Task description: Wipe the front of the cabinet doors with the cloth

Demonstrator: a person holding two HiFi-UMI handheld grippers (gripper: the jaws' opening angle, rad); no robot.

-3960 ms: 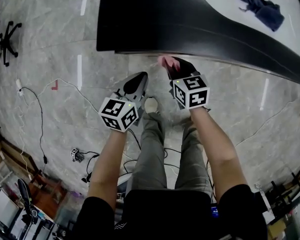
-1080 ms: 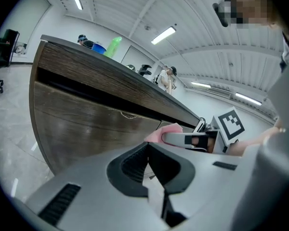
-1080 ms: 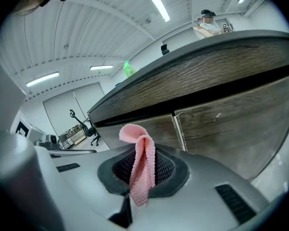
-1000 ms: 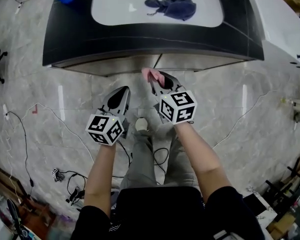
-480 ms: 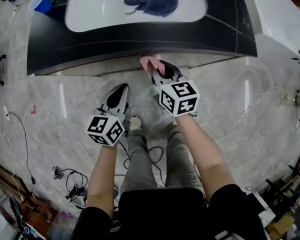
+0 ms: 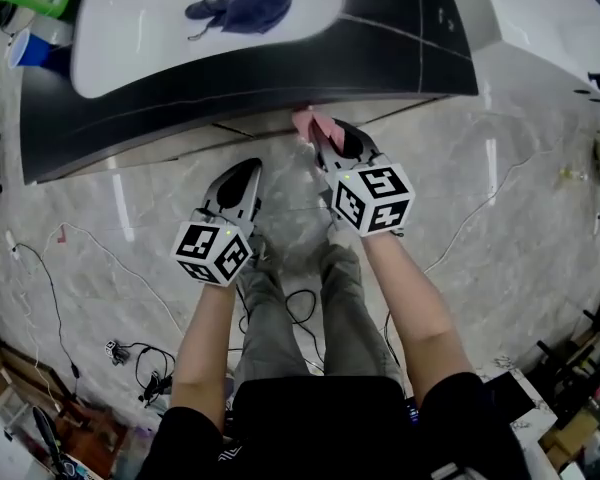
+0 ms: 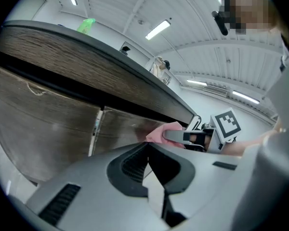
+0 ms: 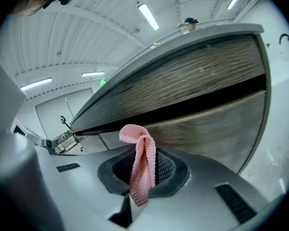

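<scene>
Jaws first: my right gripper [image 8: 142,177] is clamped on the pink cloth [image 8: 142,160]. The cloth pokes out past the tips as a folded loop, with a short tail hanging below. My left gripper [image 7: 151,165] has its jaws pressed together with nothing in them, and it hangs a bit back and off to the side of the right one.

From the head view, the cloth sits right under the lip of the dark countertop [image 6: 280,58]. That puts it at the top edge of the cabinet doors [image 8: 207,129], not far from the seam [image 7: 95,129] between two of them. Can't honestly tell if the fabric is touching the wood or just shy of it.

I'd call this the very start of a wiping pass, up at the top of a door. Next move, I reckon: press the cloth flat onto the panel, then sweep it along with steady pressure. The thing to watch is the hard tips scraping the door.
</scene>
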